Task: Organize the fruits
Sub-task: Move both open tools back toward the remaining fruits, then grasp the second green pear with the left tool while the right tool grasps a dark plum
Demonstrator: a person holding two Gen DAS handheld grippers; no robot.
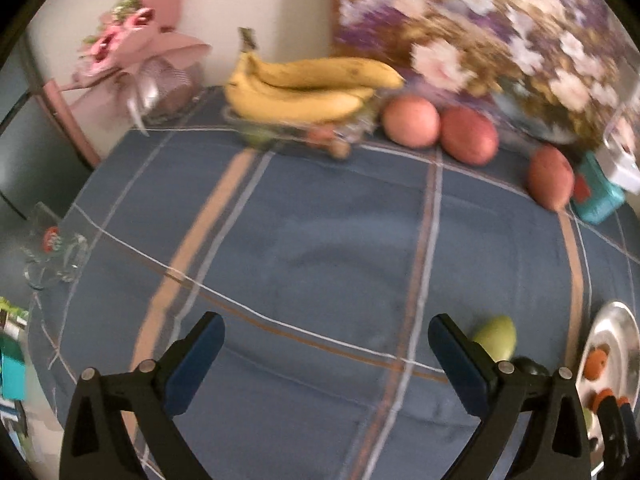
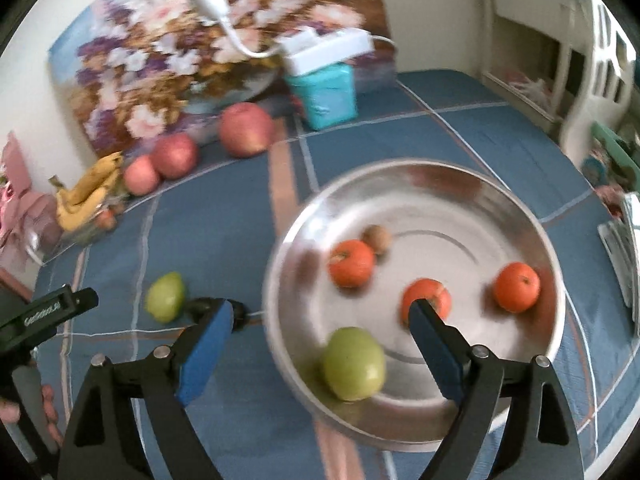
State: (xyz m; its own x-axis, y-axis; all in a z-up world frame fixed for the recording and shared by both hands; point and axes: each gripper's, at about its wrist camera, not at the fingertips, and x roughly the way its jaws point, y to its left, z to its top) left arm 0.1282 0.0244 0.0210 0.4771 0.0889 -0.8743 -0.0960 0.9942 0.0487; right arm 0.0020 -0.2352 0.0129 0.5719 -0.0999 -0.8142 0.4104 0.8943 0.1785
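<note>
Above the metal bowl (image 2: 416, 184): right gripper (image 2: 320, 320) jaws spread, empty.
Left gripper (image 1: 326, 344) likewise released; three oranges and one green fruit (image 2: 354, 364) lie gathered in the bowl, another green fruit (image 2: 165, 296) outside on the tabletop (image 1: 320, 240).

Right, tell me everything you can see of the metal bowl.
The bowl is round, wide and shallow, shiny silver metal with faint rings on its flat bottom. It sits upright on the blue checked cloth, near the table's front right. Inside lie three oranges, a green fruit against the near wall and a small brown nut beside one orange. The right gripper hangs open over its near rim, not touching the fruit. The left wrist view shows only the bowl's edge.
</note>
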